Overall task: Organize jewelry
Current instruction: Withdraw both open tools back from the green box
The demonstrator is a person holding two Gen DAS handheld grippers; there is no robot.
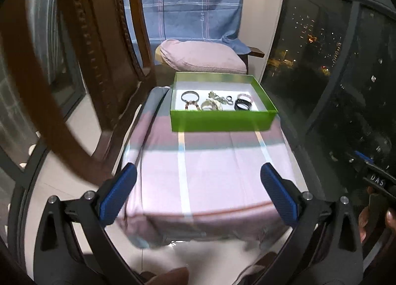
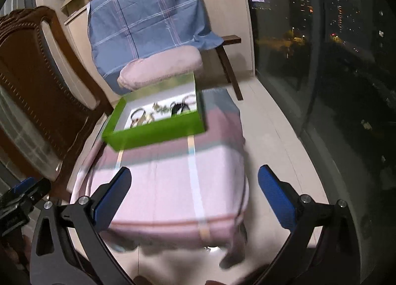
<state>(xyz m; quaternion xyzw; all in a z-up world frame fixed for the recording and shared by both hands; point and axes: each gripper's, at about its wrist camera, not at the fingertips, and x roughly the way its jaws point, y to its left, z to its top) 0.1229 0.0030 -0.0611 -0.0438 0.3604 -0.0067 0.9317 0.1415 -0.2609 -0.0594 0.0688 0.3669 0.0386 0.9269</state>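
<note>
Left wrist view
Left gripper (image 1: pixel 198 194): its two blue fingers (image 1: pixel 118 194) are spread wide apart, with nothing between them but the cloth below.
Green box (image 1: pixel 222 119): it sits at 12 o'clock from the gripper, well away from it, at the far end of the pink cloth (image 1: pixel 210 173).
Jewelry: it all lies inside the box. A dark bangle (image 1: pixel 189 96) is at 9 o'clock, a pale bracelet (image 1: pixel 210 105) and some silver bits (image 1: pixel 217 96) in the middle, a black band (image 1: pixel 243 105) at 3 o'clock.
Behind the box: a pink pillow (image 1: pixel 203 56) and a blue checked cloth (image 1: pixel 190 0) at 12 o'clock.
Wooden chair (image 1: pixel 99 37): at 10 o'clock, just beside the table.
Window (image 1: pixel 321 49): at 2 o'clock, dark, with city lights.

Right wrist view
Right gripper (image 2: pixel 195 198): fingers spread wide too, holding nothing.
Green box (image 2: pixel 158 134): at 11 o'clock, on the far part of the pink cloth (image 2: pixel 168 186), blurry.
Jewelry (image 2: pixel 158 111): inside the box, too blurry to tell apart.
Left gripper (image 2: pixel 22 193): a bit shows at 9 o'clock.
</note>
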